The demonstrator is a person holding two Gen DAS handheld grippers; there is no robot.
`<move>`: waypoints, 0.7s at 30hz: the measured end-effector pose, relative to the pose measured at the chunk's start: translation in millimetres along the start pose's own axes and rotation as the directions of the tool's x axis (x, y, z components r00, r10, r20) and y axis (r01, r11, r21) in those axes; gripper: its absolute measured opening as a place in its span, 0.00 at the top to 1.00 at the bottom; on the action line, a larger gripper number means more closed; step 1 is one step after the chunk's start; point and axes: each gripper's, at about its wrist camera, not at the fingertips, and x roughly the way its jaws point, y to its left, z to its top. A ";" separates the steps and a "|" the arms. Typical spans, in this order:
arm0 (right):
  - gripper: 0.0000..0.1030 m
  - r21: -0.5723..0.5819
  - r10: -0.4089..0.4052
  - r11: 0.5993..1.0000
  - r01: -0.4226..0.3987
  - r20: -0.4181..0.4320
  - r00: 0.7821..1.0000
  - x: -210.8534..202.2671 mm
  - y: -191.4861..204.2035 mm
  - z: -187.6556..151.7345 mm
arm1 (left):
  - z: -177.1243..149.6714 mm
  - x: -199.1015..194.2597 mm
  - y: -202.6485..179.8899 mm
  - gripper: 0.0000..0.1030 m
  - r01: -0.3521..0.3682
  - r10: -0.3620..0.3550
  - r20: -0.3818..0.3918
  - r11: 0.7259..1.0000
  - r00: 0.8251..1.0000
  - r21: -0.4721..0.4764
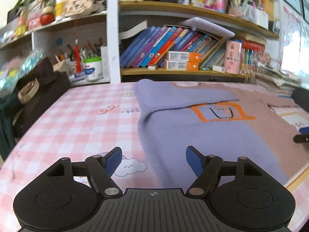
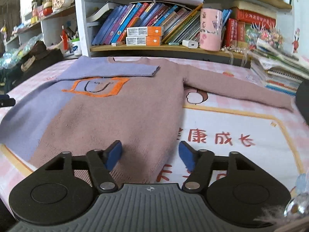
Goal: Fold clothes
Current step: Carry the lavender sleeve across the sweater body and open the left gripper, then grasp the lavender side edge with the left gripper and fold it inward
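Note:
A knit sweater [image 2: 119, 116] lies flat on the table, lavender on its left half [image 1: 202, 135] and dusty pink on its right, with an orange square and a smile on the chest. Its lavender sleeve [image 2: 115, 68] is folded across the chest. The pink sleeve [image 2: 237, 89] stretches out to the right. My left gripper [image 1: 154, 154] hovers open over the sweater's lower left edge, nothing between its blue pads. My right gripper [image 2: 150, 148] stands open over the lower right corner of the hem, fabric lying under the gap, pads not pressing it.
The table wears a pink checked cloth [image 1: 81, 127] with a printed mat [image 2: 241, 127] on the right. Bookshelves [image 2: 154, 47] run along the back edge. A pile of notebooks [image 2: 280, 71] sits at the back right, and a dark bag [image 1: 38, 89] at the left.

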 end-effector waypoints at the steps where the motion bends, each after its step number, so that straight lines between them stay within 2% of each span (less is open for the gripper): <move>1: 0.50 -0.006 -0.013 1.000 0.013 0.003 1.000 -3.1 1.0 1.4 | -0.5 1.5 3.0 0.34 0.009 -0.009 0.000 1.000 1.000 -0.016; 3: 0.53 -0.008 -0.036 0.999 0.036 0.013 0.999 -9.4 1.6 3.5 | -1.2 4.0 4.1 0.41 0.031 -0.031 -0.008 0.999 0.999 -0.025; 8: 0.63 0.034 -0.016 0.999 0.016 0.015 1.000 -16.8 -6.8 1.5 | -7.9 7.5 -3.1 0.44 0.062 -0.061 -0.039 0.998 0.997 0.011; 10: 0.66 0.049 -0.009 0.999 0.009 0.007 1.000 -15.5 -9.4 -1.1 | -10.5 10.3 -3.5 0.56 0.064 -0.064 -0.061 0.998 0.996 0.004; 14: 0.71 0.096 0.013 0.995 -0.013 -0.005 1.000 -10.1 -14.6 -9.1 | -12.1 12.4 -0.7 0.65 0.055 -0.057 -0.074 0.998 0.996 -0.028; 16: 0.73 0.119 0.033 0.992 -0.033 0.004 0.999 -8.7 -15.9 -11.6 | -12.5 12.6 2.3 0.73 0.057 -0.061 -0.069 0.997 0.996 -0.050; 17: 0.77 0.117 0.036 0.992 -0.036 0.003 0.999 -8.3 -14.9 -11.2 | -12.9 12.8 3.8 0.76 0.058 -0.062 -0.066 0.996 0.996 -0.061; 18: 0.79 0.115 0.038 0.993 -0.038 0.002 0.999 -7.7 -13.4 -10.5 | -13.5 12.7 7.2 0.86 0.068 -0.073 -0.062 0.994 0.995 -0.090; 19: 0.80 0.107 0.036 0.994 -0.036 0.001 0.999 -7.4 -11.1 -9.8 | -14.7 13.0 12.0 0.91 0.089 -0.097 -0.056 0.987 0.994 -0.137; 21: 0.83 0.080 0.026 0.996 -0.026 0.002 1.000 -7.2 -5.4 -9.4 | -17.8 13.1 20.8 0.94 0.122 -0.134 -0.040 0.969 0.990 -0.215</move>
